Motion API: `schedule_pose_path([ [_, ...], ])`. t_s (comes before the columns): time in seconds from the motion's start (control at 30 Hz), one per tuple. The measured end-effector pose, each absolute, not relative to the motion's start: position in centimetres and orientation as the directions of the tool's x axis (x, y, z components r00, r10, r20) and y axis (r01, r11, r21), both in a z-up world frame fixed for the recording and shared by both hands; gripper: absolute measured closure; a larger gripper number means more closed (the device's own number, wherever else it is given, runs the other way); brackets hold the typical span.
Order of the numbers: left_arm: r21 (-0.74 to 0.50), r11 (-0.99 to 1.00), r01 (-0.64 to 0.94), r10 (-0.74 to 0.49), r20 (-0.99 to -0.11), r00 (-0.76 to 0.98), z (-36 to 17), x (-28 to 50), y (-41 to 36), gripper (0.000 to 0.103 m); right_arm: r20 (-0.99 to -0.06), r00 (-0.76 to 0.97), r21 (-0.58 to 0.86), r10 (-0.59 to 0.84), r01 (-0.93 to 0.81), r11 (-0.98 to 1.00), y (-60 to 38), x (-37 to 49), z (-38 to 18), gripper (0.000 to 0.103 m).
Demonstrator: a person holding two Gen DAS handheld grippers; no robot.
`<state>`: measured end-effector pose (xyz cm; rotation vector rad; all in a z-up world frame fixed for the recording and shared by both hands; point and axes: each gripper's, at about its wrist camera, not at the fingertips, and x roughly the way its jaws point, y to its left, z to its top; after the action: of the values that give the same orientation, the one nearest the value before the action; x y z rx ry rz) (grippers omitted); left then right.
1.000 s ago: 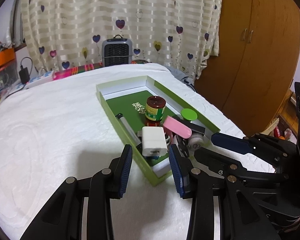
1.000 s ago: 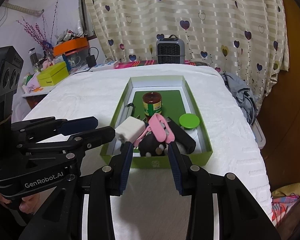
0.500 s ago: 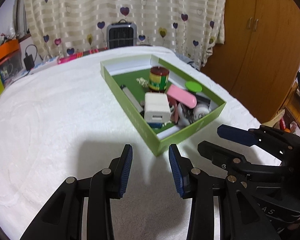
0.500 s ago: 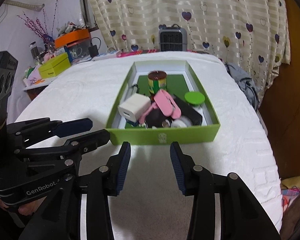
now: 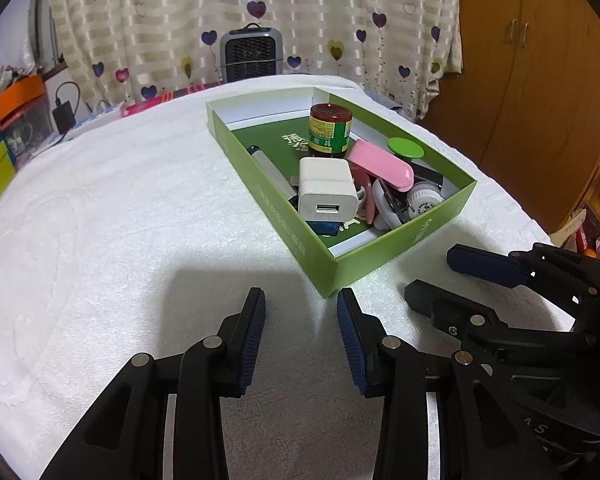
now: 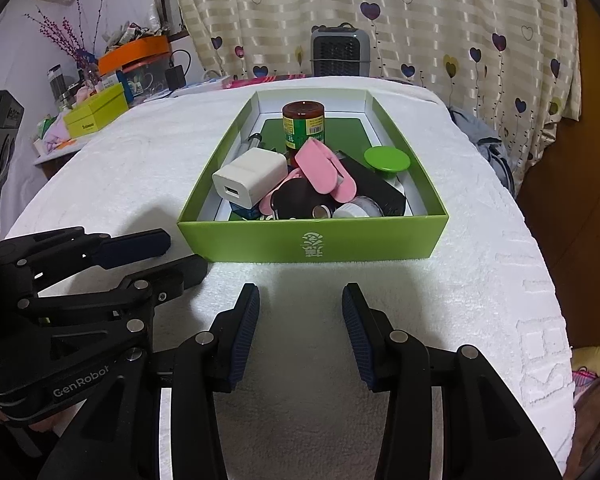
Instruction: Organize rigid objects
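Both tools are held low over the white-towelled tabletop (image 6: 480, 240), just short of the green box (image 6: 312, 240). The left tool (image 5: 301, 300) is seen with its jaws apart and nothing between them; its right finger sits almost at the box's near corner. The right tool (image 6: 300, 294) is likewise empty, with its jaws standing apart after having just been opening.

The rigid objects are all piled inside the box, ahead of both tools: a white charger (image 6: 250, 178) lies on top at the near left, a pink case (image 6: 320, 168) leans across the middle, a jar (image 6: 303, 126) stands upright behind, and a green lid (image 6: 387, 159) rests to the right.

The pile is loose and overlapping, so a reach for the charger is judged likely to drag the pink case or whatever lies beneath. The box is light card on towel and could be pushed away or tipped if its wall is struck by a finger. The upright jar could be knocked over by a careless pass. The two tools are close together and could collide.

From the left wrist, a grey pen-like stick (image 5: 272, 172) along the box's far-left wall and the charger's port face are shown clearly. From the right wrist, the box's front wall with its logo and a dark rounded object under the pink case are shown instead.
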<state>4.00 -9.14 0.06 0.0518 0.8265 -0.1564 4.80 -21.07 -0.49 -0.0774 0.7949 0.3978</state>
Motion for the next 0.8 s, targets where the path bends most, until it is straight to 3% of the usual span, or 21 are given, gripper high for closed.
schedule_pose_path([
  [0.8,-0.017,0.987,0.158,-0.119,-0.735,0.668,-0.01,3.93,-9.12,0.067,-0.707,0.632,0.079,0.318,-0.377,0.923,-21.03,4.72,-0.51,0.058],
])
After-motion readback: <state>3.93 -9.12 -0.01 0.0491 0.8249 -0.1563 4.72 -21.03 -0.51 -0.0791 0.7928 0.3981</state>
